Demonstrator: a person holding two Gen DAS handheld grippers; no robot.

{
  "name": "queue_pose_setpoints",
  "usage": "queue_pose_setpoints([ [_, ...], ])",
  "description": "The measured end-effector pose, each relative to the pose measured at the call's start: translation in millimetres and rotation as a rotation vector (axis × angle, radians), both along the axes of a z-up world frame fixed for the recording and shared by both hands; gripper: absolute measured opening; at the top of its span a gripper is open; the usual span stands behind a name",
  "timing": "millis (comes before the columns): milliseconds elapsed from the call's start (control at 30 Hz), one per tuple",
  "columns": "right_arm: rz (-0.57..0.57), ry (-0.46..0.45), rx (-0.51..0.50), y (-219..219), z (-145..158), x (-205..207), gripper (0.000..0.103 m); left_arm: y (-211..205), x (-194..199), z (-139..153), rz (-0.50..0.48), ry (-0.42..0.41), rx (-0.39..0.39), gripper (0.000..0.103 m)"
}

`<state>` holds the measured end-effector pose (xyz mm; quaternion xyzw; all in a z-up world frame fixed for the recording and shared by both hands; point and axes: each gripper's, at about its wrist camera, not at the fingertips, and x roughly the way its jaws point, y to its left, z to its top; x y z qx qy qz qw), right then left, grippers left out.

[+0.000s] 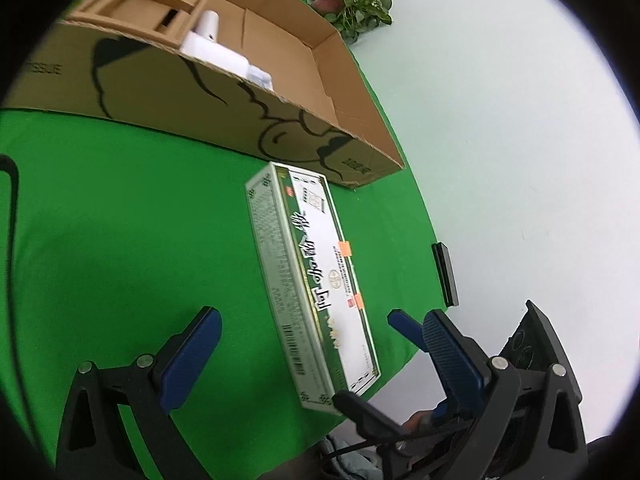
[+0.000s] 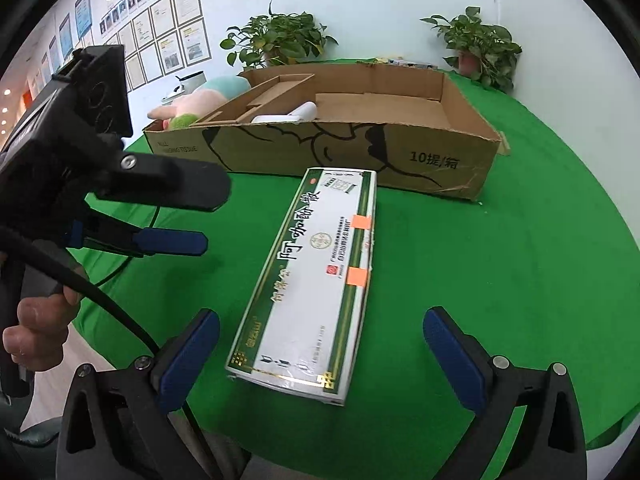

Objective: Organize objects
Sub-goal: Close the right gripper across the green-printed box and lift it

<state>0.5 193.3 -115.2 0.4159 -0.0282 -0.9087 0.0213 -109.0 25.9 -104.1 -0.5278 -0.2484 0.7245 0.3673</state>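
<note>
Both grippers are spread wide and hold nothing: the right gripper [image 2: 322, 344] straddles the near end of the long green-and-white box [image 2: 308, 280] low in its frame without touching it, and the left gripper [image 1: 320, 340] does likewise in its own view. The box lies flat on the green cloth [image 2: 500, 280], centre frame, its far end just before the cardboard tray [image 2: 400, 160] across the upper frame, where white items [image 2: 288, 114] rest

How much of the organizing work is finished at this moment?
Done: white items already lie inside the cardboard box. In hand: nothing; left tongs and right tongs are open. Left: the long green-and-white carton lies on the green table, outside the box.
</note>
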Motion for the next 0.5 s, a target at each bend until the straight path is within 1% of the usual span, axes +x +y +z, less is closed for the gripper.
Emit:
queue_pose_setpoints([
  [33, 0.001, -0.007, 0.008, 0.1, -0.5, -0.3, 0.098, 4.4, -0.9, -1.7, -0.005, -0.006, -0.005, 0.100],
  [67, 0.006, -0.016, 0.015, 0.4, -2.3, 1.6, 0.096, 8.7, -0.7, -4.0, -0.008, -0.013, -0.012, 0.099],
  [133, 0.028, -0.020, -0.002, 1.6, -5.7, 5.2, 0.084, 16.3, 1.1, -7.3, -0.016, -0.022, -0.019, 0.099],
  [167, 0.034, -0.015, -0.013, 1.7, -6.3, 6.8, 0.080, 19.2, 2.4, -8.3, -0.018, -0.022, -0.024, 0.099],
  [200, 0.032, -0.009, -0.024, 2.4, -6.9, 8.6, 0.065, 21.9, 3.6, -9.5, -0.020, -0.024, -0.030, 0.099],
  [267, 0.015, -0.007, -0.054, 4.6, -9.8, 9.7, 0.063, 25.7, 6.2, -11.7, -0.019, -0.028, -0.034, 0.099],
  [300, 0.001, -0.006, -0.103, 10.3, -11.7, 10.9, 0.063, 27.1, 7.7, -12.3, -0.018, -0.028, -0.032, 0.098],
  [333, -0.002, -0.005, -0.127, 13.3, -12.4, 12.8, 0.063, 28.4, 8.9, -12.8, -0.020, -0.029, -0.031, 0.092],
  [367, 0.000, -0.002, -0.160, 17.6, -12.3, 14.0, 0.062, 30.2, 10.3, -13.3, -0.025, -0.029, -0.029, 0.090],
  [433, 0.006, -0.002, -0.209, 23.0, -12.8, 16.1, 0.062, 33.2, 13.6, -13.0, -0.023, -0.024, -0.027, 0.087],
  [467, 0.008, -0.001, -0.236, 26.0, -13.2, 17.3, 0.062, 34.6, 15.0, -13.1, -0.023, -0.027, -0.023, 0.080],
  [500, 0.015, 0.000, -0.266, 28.4, -13.9, 18.2, 0.062, 36.4, 16.3, -13.9, -0.030, -0.036, -0.012, 0.075],
])
